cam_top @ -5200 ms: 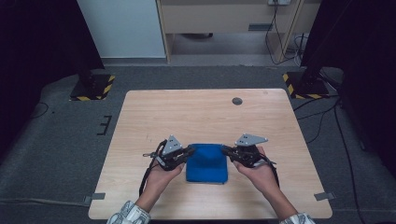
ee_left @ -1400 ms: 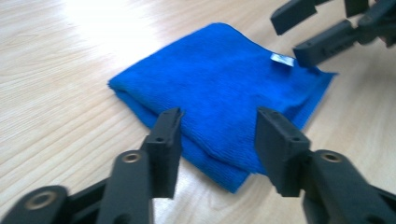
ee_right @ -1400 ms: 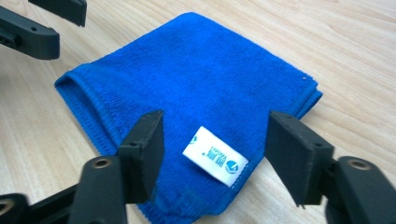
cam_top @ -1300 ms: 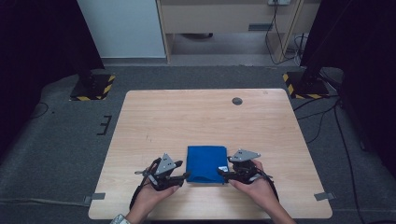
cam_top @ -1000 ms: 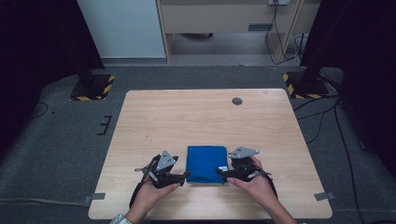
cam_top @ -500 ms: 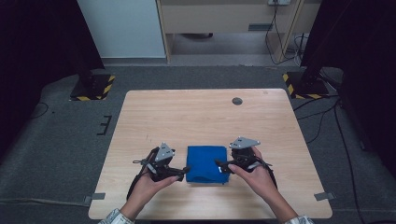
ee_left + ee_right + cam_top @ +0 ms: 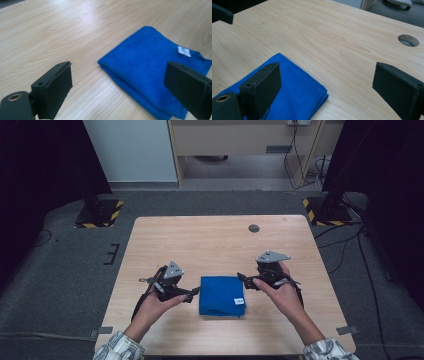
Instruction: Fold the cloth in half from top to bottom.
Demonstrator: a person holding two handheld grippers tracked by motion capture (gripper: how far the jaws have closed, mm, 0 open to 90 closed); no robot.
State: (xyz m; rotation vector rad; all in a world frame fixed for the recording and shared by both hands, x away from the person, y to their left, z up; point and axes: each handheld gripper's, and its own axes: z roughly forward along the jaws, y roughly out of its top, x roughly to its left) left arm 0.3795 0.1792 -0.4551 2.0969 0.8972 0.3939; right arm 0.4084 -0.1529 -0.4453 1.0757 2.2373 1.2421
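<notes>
On the near half of the wooden table (image 7: 220, 240), a folded blue microfibre cloth (image 7: 222, 295) lies flat between the two grippers, its white label (image 7: 239, 301) toward its right edge. The left gripper (image 7: 192, 292) sits at the cloth's nine o'clock, tips just beside the left edge; the right gripper (image 7: 243, 281) sits at about two o'clock, tips by the upper right corner. Both stand wide open and empty. In the left gripper view the cloth (image 7: 152, 75) lies ahead between the jaws, nearer the right-hand one, its stacked folded edge facing the camera. In the right gripper view a corner of the cloth (image 7: 294, 92) lies under the left-hand jaw, clear of both.

The cloth is close to square, its slightly longer axis running twelve to six, so no end truly points anywhere. Both grippers seem about equally near; each would need only a short move inward to pinch its own side.

Farther off, at one o'clock, a round cable hole (image 7: 254, 228) marks the tabletop.
</notes>
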